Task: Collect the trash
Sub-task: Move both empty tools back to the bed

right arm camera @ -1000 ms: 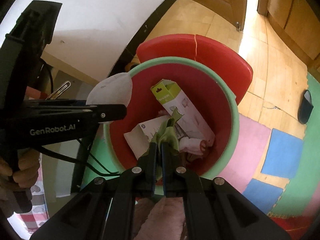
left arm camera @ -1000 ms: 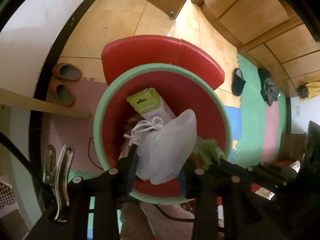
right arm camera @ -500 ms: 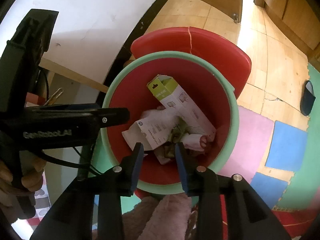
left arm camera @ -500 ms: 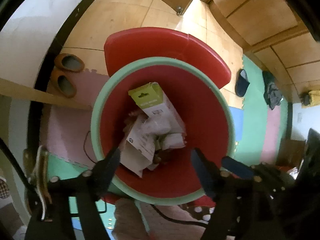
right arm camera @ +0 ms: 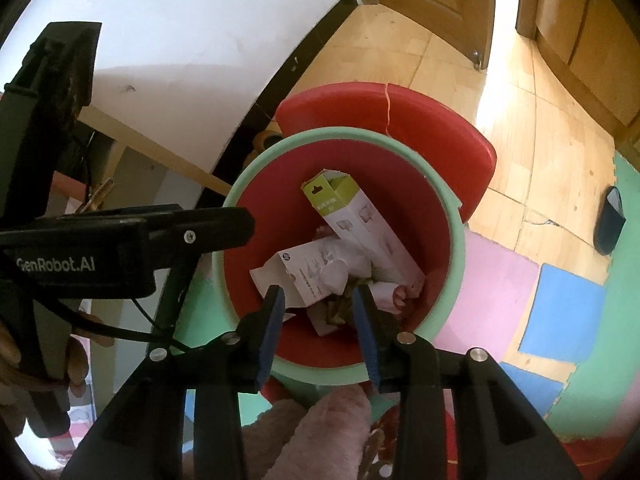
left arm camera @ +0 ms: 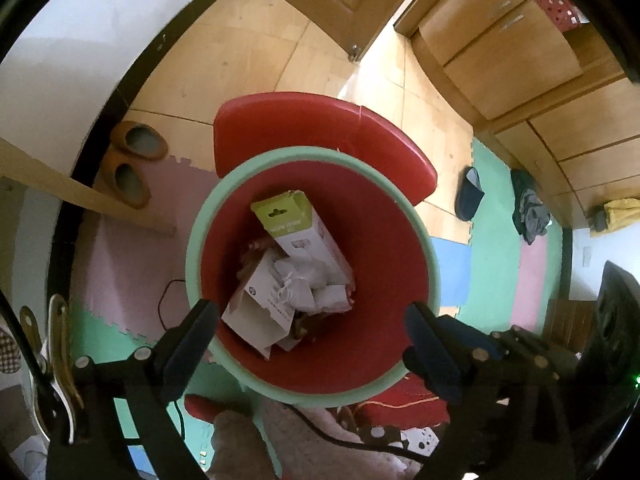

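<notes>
While both grippers hang over the bin (left arm camera: 434, 276), neither holds anything. Left gripper (left arm camera: 312, 322): jaws spread wide, roughly the width of the bin's mouth, fingers empty and clear of the trash below. Right gripper (right arm camera: 318, 312): jaws parted to a moderate gap, narrower than the left's, blue pads facing each other with nothing between them; whether the tips touch the trash beneath cannot be told.

Bin: one, red inside with a pale green rim, standing on a floor of coloured foam mats (right arm camera: 560, 312). One red lid (left arm camera: 280, 120) stands up behind its far edge.

Contents, all at the bottom of the bin:
- One long white box with a green top (left arm camera: 298, 232), leaning against the far wall.
- One white printed box (left arm camera: 260, 312), open at an end, lying on the left side.
- One white bag (left arm camera: 296, 284) with a tied drawstring, resting between and on the two boxes.
- Further scraps under these, including greenish and pinkish pieces in the right wrist view; their number cannot be made out.

Surroundings: two brown slippers (left arm camera: 132, 160) side by side near the wall; one dark slipper (left arm camera: 469, 199) on the far side of the bin. A hand (right arm camera: 12, 364) grips the left gripper's handle at the edge of the right wrist view.
</notes>
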`<state>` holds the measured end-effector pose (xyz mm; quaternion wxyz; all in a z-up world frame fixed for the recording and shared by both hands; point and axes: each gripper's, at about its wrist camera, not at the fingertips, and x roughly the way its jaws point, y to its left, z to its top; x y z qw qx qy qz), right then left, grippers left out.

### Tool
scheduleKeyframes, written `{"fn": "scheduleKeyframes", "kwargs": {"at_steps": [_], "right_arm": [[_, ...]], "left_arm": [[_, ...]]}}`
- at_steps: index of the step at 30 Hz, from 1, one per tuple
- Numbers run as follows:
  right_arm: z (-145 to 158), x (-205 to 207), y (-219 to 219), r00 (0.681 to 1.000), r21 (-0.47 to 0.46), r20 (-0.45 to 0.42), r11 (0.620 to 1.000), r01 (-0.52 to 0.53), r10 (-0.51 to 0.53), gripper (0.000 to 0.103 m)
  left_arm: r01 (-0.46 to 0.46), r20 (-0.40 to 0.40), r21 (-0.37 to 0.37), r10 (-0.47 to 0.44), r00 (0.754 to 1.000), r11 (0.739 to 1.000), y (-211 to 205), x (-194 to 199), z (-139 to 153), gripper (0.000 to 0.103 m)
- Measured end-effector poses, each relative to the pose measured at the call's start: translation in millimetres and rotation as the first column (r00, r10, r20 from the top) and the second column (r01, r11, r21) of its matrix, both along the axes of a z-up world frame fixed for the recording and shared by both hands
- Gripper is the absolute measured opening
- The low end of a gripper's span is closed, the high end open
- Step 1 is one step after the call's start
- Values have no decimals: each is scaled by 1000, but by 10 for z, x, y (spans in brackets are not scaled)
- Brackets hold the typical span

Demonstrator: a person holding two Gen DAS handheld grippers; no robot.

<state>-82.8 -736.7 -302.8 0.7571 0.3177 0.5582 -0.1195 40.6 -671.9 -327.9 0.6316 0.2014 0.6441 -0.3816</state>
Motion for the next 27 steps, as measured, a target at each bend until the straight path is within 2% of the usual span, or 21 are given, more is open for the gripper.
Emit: {"fn": "scheduleKeyframes", "kwargs": {"at_steps": [6,14,27], "right_arm": [[113,-25,8,1000,-9,-3,1000,-12,12,42],[382,-24,39,999,-33,30,999,-37,38,43],[935,18,181,993,-108,72,990,-89,97,43]], "left_arm": [[-13,-10,31,13,1000,999,50,-14,139,97],[-47,48,-19,48,998,999,209,-39,605,97],[-60,166,-142,83,983,988,654,-170,1551,97]]}}
